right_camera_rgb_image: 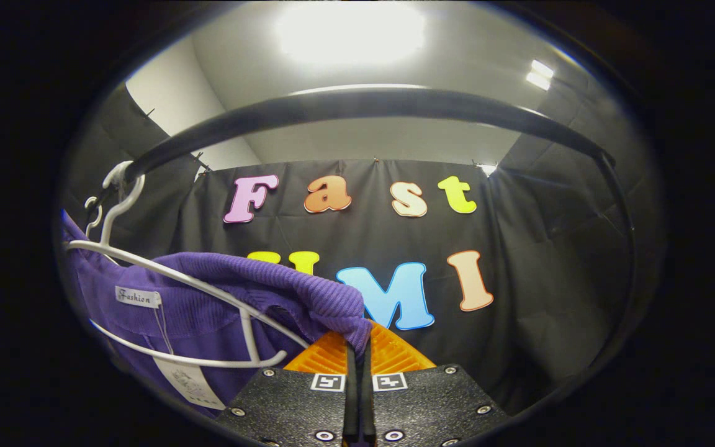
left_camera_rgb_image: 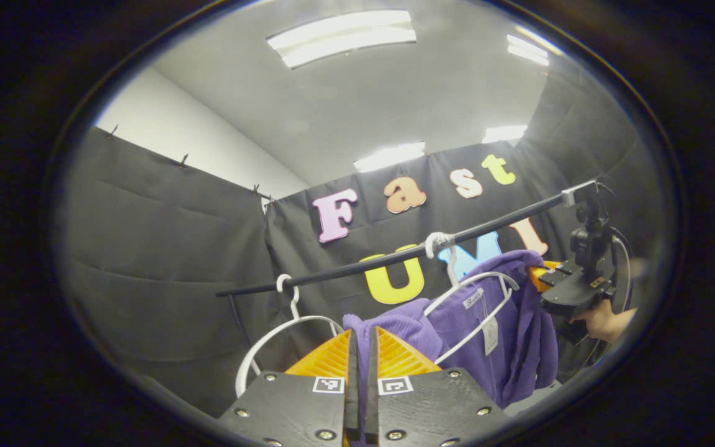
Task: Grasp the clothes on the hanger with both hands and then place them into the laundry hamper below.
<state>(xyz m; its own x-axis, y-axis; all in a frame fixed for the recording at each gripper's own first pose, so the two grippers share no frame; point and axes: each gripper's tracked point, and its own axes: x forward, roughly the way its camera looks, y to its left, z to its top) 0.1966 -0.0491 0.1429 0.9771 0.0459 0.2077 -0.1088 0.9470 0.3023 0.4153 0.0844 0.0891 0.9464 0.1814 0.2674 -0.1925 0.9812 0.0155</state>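
We find both grippers clamped on the ribbed purple knit sweater [left_camera_rgb_image: 506,323]: the left gripper [left_camera_rgb_image: 364,347] pinches one shoulder fold, the right gripper [right_camera_rgb_image: 358,347] the other, just ahead of which the garment drapes over a thin white wire hanger [right_camera_rgb_image: 208,298] hooked on the black round rail [left_camera_rgb_image: 395,254].

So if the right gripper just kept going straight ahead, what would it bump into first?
The right gripper is already shut on the purple knitted garment. Beyond that fold, probably the black cloth wall, though depth is hard to judge.
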